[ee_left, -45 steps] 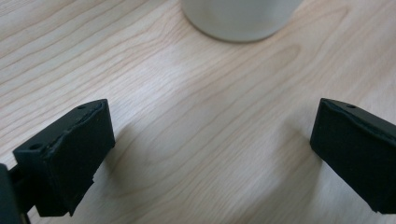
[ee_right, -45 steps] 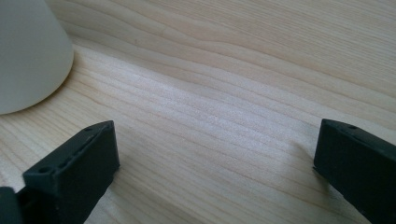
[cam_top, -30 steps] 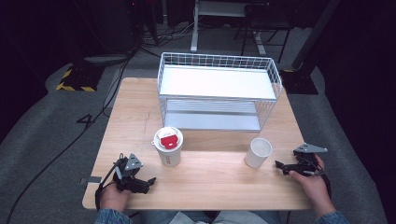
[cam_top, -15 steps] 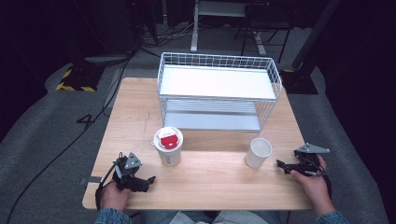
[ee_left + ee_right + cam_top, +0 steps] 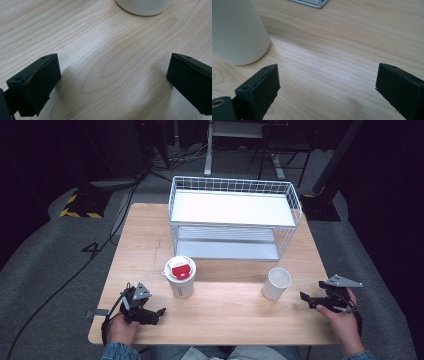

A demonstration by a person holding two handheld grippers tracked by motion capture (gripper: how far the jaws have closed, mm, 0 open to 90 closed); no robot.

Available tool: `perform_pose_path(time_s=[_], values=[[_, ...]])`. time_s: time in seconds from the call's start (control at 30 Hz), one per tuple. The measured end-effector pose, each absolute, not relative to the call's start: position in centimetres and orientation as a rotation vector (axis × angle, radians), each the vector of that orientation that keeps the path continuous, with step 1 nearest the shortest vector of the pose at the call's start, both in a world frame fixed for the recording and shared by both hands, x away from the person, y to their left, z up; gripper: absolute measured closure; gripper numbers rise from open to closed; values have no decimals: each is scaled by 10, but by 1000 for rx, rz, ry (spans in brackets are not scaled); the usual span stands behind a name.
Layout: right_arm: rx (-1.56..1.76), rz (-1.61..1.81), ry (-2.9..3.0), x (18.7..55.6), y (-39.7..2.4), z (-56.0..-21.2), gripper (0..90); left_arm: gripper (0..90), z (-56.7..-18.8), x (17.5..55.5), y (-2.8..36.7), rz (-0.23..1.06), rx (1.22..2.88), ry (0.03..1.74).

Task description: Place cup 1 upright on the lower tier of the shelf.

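A: High view: left gripper [image 5: 159, 311] rests just below-left of the lidded cup [image 5: 180, 277]; right gripper [image 5: 306, 299] lies beside the open cup [image 5: 276, 283].

B: Gripper views: left gripper [image 5: 113, 82] gapes, empty, cup base [image 5: 144, 7] ahead; right gripper [image 5: 327, 92] likewise spread, open cup [image 5: 237, 32] ahead-left. Both cups upright.

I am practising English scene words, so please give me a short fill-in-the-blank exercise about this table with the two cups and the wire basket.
1. The white paper cup with the red-and-white lid stands nearer the ____ gripper.
2. The open white paper cup has no ____.
3. The white wire basket shelf stands on the light wooden ____.
4. The jaws of the left gripper and of the right gripper are ____.

Missing words: left; lid; table; open
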State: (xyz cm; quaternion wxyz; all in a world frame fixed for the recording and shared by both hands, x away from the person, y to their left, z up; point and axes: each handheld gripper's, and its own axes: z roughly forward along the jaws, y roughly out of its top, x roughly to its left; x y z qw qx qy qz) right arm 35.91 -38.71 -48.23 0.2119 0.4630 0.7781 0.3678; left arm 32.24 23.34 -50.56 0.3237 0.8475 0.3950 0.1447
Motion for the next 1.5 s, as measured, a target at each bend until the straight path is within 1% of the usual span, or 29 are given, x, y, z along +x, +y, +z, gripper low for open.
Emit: perform_pose_path(time_s=[0.17, 0.6, 1.1, 1.5], values=[[1233, 1076, 2158, 348, -379, -469, 60, 0, -506, 322, 233, 380, 2223, 1037], [1128, 1147, 2210, 330, -354, -455, 60, 0, -506, 322, 233, 381, 2223, 1037], [1043, 1217, 2253, 326, -326, -459, 60, 0, -506, 322, 233, 382, 2223, 1037], [1036, 1306, 2183, 335, -309, -471, 60, 0, -506, 322, 233, 380, 2223, 1038]])
